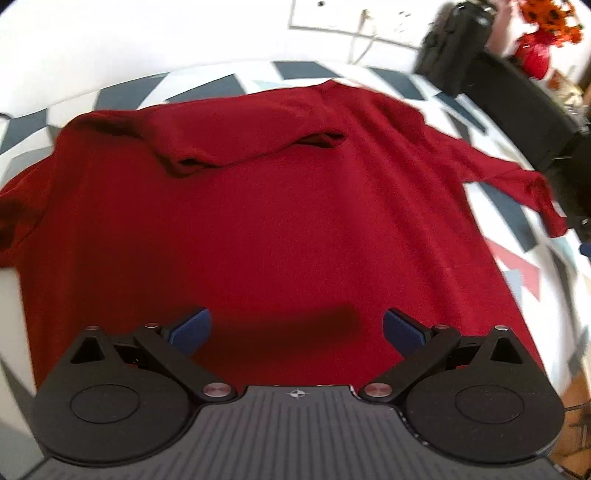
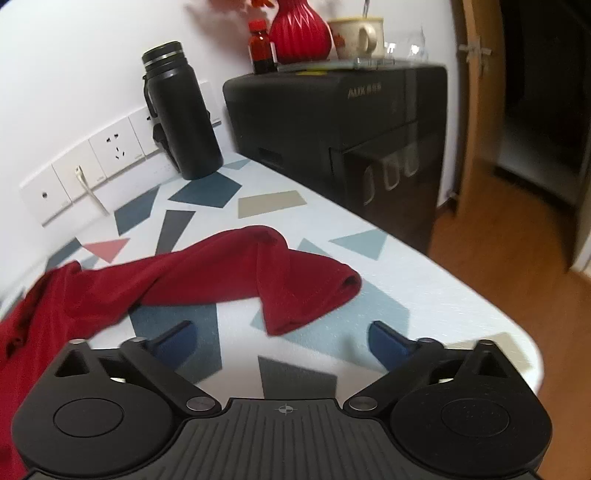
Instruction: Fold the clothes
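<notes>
Ribbed black left gripper [image 1: 297,328] gapes over soft red sweater [image 1: 258,229].

1 red sweater [image 1: 280,221] ahead of the left gripper, 2 sleeves. Ahead of the right gripper: 1 black flask [image 2: 183,110], 1 red vase [image 2: 300,31], 1 small red bottle [image 2: 263,48], 1 mug [image 2: 354,35], 1 black appliance [image 2: 332,122].
</notes>
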`<state>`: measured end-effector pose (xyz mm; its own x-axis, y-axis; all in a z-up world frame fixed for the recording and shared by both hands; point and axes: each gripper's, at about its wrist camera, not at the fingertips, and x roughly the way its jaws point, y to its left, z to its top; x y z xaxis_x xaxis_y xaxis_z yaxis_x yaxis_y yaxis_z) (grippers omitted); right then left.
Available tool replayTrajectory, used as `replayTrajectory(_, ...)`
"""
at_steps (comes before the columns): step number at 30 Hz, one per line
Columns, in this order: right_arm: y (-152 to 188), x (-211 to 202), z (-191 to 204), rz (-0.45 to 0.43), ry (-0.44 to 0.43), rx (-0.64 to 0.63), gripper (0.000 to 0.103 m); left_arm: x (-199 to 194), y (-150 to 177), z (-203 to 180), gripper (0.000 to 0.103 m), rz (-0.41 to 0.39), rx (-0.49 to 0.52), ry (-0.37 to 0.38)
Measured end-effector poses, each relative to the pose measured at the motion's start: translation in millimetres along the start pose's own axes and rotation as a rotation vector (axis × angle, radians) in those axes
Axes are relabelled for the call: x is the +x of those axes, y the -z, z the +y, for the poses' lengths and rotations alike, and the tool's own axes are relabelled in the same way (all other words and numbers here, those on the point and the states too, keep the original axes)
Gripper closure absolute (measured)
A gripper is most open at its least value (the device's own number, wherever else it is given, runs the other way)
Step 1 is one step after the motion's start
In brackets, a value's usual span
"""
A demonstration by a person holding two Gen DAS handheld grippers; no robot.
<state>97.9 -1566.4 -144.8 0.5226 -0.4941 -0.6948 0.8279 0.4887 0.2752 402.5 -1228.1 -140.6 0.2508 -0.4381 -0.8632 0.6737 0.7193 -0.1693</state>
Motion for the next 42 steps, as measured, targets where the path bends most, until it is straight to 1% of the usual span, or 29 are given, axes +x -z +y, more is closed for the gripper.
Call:
replayTrajectory(3, -14, 18, -28, 0.007, -0.048, 0.145, 0.022, 1, 4, -10, 0.002, 0.017, -0.045, -0.061)
replayTrajectory(4, -19, 24, -38, 0.008, -0.064, 0.194, 0.024, 2, 6, -15, 0.002, 0.022, -0.066, -0.070)
replayTrajectory(5, -23, 29, -47, 0.010, -0.080, 0.244, 0.031, 3, 7, -21, 0.002, 0.022, -0.073, -0.088)
replayTrajectory(6, -28, 34, -54, 0.016, -0.087, 0.257, 0.039, 5, 8, -26, 0.001, 0.022, -0.079, -0.107)
replayTrajectory(7, -32, 39, -61, 0.022, -0.092, 0.263, 0.043, 6, 9, -32, 0.001, 0.021, -0.085, -0.126)
replayTrajectory(9, -39, 48, -65, 0.072, -0.117, 0.201, 0.058, 9, 7, -37, 0.001, 0.025, -0.091, -0.143)
replayTrajectory(11, -42, 56, -66, 0.125, -0.143, 0.154, 0.063, 12, 5, -42, 0.000, 0.028, -0.097, -0.159)
replayTrajectory(13, -45, 60, -65, 0.135, -0.154, 0.110, 0.069, 14, 3, -46, 0.000, 0.032, -0.103, -0.176)
replayTrajectory(14, -47, 62, -65, 0.138, -0.158, 0.088, 0.091, 16, 2, -48, 0.000, 0.033, -0.107, -0.184)
replayTrajectory(15, -52, 65, -66, 0.140, -0.160, 0.078, 0.098, 17, 1, -51, 0.000, 0.035, -0.110, -0.192)
replayTrajectory(16, -57, 68, -67, 0.142, -0.161, 0.070, 0.098, 18, 0, -53, 0.000, 0.037, -0.113, -0.200)
replayTrajectory(18, -76, 66, -72, 0.093, -0.147, 0.057, 0.098, 21, -2, -58, 0.001, 0.040, -0.119, -0.217)
replayTrajectory(21, -123, 41, -77, -0.115, -0.123, 0.025, 0.098, 25, -5, -65, 0.000, 0.045, -0.128, -0.242)
replayTrajectory(22, -136, 33, -77, -0.172, -0.123, 0.019, 0.098, 26, -6, -67, 0.000, 0.047, -0.131, -0.250)
replayTrajectory(24, -159, 22, -80, -0.244, -0.139, 0.031, 0.098, 28, -7, -71, 0.000, 0.048, -0.133, -0.258)
replayTrajectory(25, -168, 20, -80, -0.258, -0.154, 0.035, 0.098, 28, -7, -72, 0.000, 0.046, -0.132, -0.258)
replayTrajectory(27, -173, 22, -77, -0.243, -0.168, 0.031, 0.098, 29, -7, -76, 0.000, 0.044, -0.130, -0.258)
replayTrajectory(33, -163, 38, -72, -0.135, -0.199, 0.032, 0.098, 31, -7, -78, 0.000, 0.034, -0.126, -0.251)
replayTrajectory(36, -155, 37, -69, -0.078, -0.223, 0.031, 0.098, 32, -7, -78, 0.000, 0.022, -0.117, -0.246)
replayTrajectory(38, -150, 33, -62, -0.048, -0.270, 0.026, 0.098, 31, -7, -78, 0.000, 0.013, -0.106, -0.238)
replayTrajectory(42, -146, 24, -28, -0.037, -0.374, -0.012, 0.098, 26, -6, -72, 0.000, -0.009, -0.087, -0.207)
